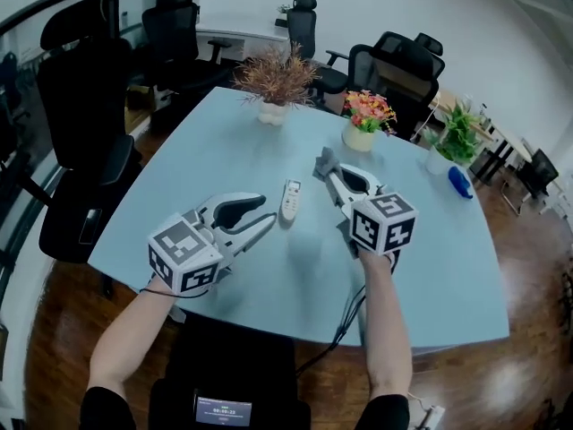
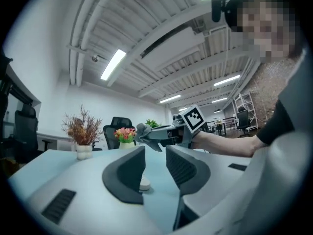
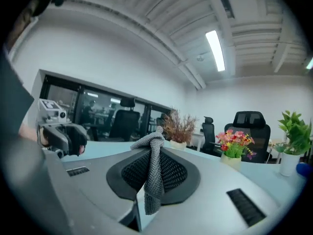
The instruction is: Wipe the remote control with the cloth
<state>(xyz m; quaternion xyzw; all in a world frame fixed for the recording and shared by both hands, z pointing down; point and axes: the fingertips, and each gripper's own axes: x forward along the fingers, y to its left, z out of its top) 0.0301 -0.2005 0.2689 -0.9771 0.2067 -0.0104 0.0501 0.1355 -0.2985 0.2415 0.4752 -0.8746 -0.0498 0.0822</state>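
Note:
The white remote control [image 1: 291, 200] lies flat in the middle of the pale blue table [image 1: 215, 133]. My left gripper [image 1: 269, 215] hovers just left of it, jaws a narrow gap apart with nothing between them. In the left gripper view the remote's end [image 2: 145, 184] shows on the table beyond that gap [image 2: 155, 155]. My right gripper [image 1: 328, 172] is held above the table right of the remote, shut on a grey knitted cloth [image 1: 323, 162]. In the right gripper view the cloth [image 3: 154, 175] hangs pinched between the pads [image 3: 171, 170].
A dried plant in a white pot [image 1: 276, 83], a pot of flowers [image 1: 365, 119] and a green plant [image 1: 455, 137] stand along the far edge. A blue object [image 1: 459, 183] lies at the right. Black office chairs [image 1: 89, 115] ring the table. A cable [image 1: 345, 316] hangs off the near edge.

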